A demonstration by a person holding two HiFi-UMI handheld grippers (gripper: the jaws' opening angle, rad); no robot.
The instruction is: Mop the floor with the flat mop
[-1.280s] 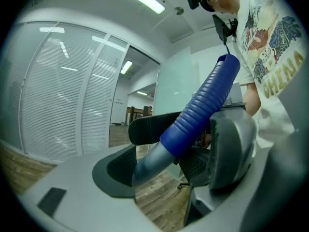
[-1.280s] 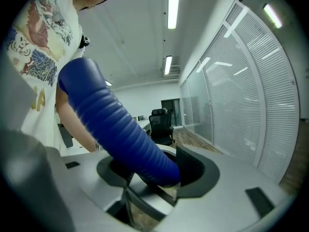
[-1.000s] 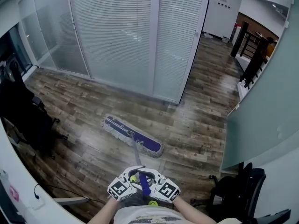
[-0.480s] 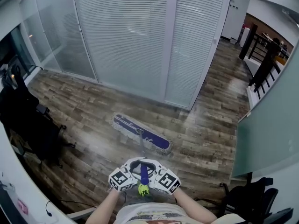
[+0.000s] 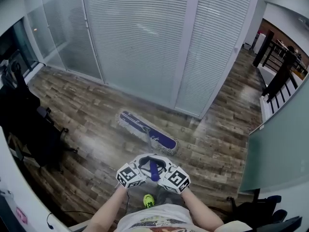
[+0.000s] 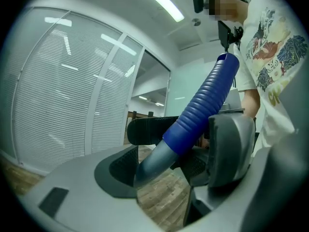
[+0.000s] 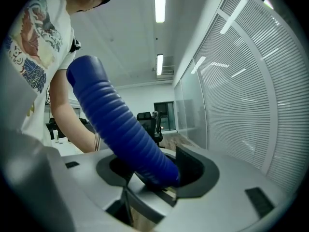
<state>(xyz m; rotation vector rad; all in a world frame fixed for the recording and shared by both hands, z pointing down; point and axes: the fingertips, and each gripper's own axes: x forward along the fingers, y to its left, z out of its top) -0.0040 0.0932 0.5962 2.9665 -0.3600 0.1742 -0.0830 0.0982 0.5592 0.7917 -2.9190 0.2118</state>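
Observation:
The flat mop's purple head [image 5: 147, 131] with its white fringe lies on the wood floor, close to the glass partition. Its grey pole [image 5: 150, 151] slants back to a blue ribbed grip [image 5: 154, 169] in front of my body. My left gripper [image 5: 138, 170] and right gripper [image 5: 167, 174] face each other, both shut on that handle. In the left gripper view the blue grip [image 6: 205, 103] and grey pole [image 6: 153, 162] cross between the jaws. In the right gripper view the blue grip [image 7: 120, 124] fills the gap between the pads.
A glass partition with white blinds [image 5: 145, 37] runs across ahead. Black office chairs stand at the left [image 5: 26, 124] and lower right [image 5: 256, 209]. A frosted glass wall [image 5: 282, 139] is on the right, a dark railing [image 5: 282, 71] beyond it. My yellow-green shoe [image 5: 148, 200] shows below the grippers.
The mop head has slid forward across the floor toward the blinds. Both grippers, still closed on the handle, have moved forward with it and sit higher in the head view.

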